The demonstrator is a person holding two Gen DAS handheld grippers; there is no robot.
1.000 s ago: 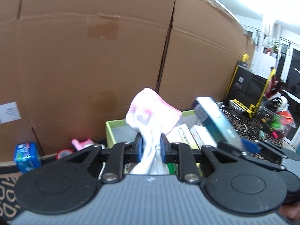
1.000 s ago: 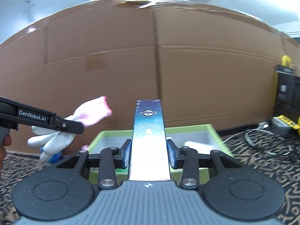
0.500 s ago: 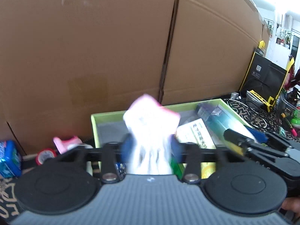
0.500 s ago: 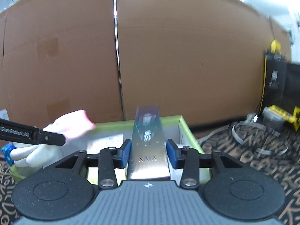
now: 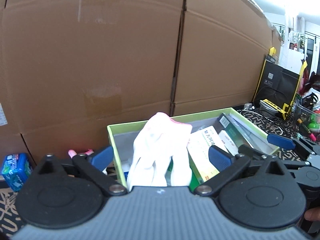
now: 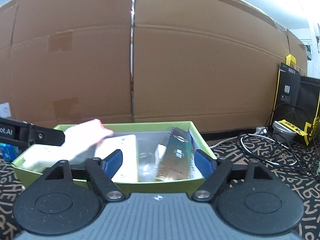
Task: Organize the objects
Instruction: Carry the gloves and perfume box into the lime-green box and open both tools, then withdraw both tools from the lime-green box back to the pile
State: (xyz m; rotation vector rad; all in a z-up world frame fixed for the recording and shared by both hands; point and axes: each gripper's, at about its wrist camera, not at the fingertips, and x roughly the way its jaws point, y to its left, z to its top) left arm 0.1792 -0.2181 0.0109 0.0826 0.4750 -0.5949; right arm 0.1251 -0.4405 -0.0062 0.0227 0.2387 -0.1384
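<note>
A white glove with a pink cuff hangs loose between the wide-apart pads of my left gripper, whose jaws are opening; neither pad touches it. It drops into the green tray. In the right wrist view the glove lies blurred over the tray's left part. My right gripper is also opening, and the dark teal box leans free inside the tray, clear of both pads. Several white and yellow cartons lie in the tray.
Big cardboard boxes wall off the back. A blue packet and a pink item lie left of the tray. Cables, a black and yellow bag and a patterned mat are on the right. A fingertip shows low right.
Both grippers went from shut to wide apart. The glove slipped out of the left pads and the teal box fell from the right pads into the tray. Both hands sank toward the tray.
</note>
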